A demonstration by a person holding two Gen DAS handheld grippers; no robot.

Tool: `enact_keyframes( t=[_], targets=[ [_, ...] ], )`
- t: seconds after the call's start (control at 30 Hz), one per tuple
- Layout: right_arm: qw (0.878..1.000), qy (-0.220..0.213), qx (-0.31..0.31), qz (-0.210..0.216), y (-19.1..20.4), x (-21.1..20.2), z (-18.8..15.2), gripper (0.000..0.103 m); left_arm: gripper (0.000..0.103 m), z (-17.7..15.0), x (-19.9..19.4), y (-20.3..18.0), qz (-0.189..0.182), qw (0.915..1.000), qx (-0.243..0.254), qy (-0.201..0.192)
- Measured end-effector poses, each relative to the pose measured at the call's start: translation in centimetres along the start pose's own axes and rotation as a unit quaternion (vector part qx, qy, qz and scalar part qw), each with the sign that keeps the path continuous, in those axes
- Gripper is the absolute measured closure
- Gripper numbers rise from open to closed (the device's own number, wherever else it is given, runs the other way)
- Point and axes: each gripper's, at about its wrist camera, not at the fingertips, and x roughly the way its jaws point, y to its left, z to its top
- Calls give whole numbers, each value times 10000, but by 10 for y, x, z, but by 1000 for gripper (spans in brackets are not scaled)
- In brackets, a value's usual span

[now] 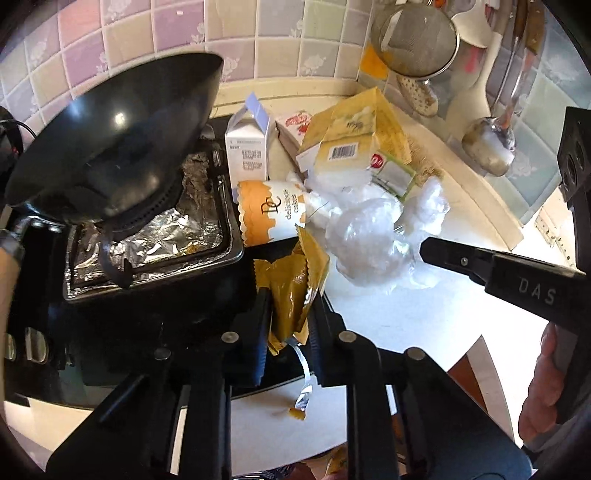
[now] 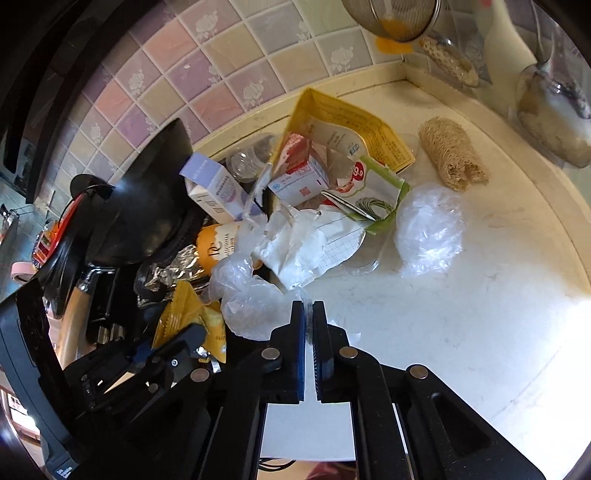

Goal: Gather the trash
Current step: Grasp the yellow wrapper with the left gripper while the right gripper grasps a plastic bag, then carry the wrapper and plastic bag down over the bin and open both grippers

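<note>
Gold foil wrapper [image 1: 291,291] sits pinched between the jaws of my left hand-held gripper [image 1: 290,314], its crumpled top sticking up past the fingertips and a silver strip trailing below. The right wrist view shows the same wrapper [image 2: 184,317] from the side, clamped low at the left edge of the frame. My right hand-held gripper [image 2: 308,314] has its pads nearly touching with only a thin slit between them and nothing in it; it hangs over the bare white worktop [image 2: 461,332], just short of a clear plastic bag [image 2: 247,295].

The trash pile lies on the worktop against the tiled wall: a yellow carton [image 1: 365,125], a white milk carton [image 1: 246,147], an orange-and-white paper cup [image 1: 269,210] on its side, and crumpled clear plastic [image 1: 369,236].

Left view only: the foil-lined burner tray [image 1: 159,240] under a black wok [image 1: 114,136], plus a metal ladle [image 1: 489,144] against the right wall. The right gripper's finger enters there from the right, pointing at the plastic.

Right view only: a loofah scrub [image 2: 452,153] lying apart from the pile, a second ball of clear plastic [image 2: 428,229] near it, and white crumpled paper [image 2: 295,240] in the middle of the heap. A mesh strainer [image 2: 395,14] hangs above the corner.
</note>
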Motion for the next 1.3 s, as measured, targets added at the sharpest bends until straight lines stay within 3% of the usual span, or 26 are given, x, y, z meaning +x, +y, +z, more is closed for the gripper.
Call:
enact_keyframes(
  t=[0.37, 0.67, 0.87, 1.3],
  targets=[
    [9988, -352, -299, 170, 8, -102, -36, 100, 89, -18, -74, -11, 30, 9993, -196, -332],
    [9971, -223, -695, 223, 14, -167, -101, 100, 89, -66, -140, -34, 53, 9976, -373, -574],
    [9955, 128, -910, 226, 7, -180, -158, 100, 89, -117, -165, -58, 83, 9982, -372, -468],
    [9945, 882, -563, 43, -21, -153, -241, 100, 89, -205, -149, -74, 81, 9990, -327, 300]
  ],
)
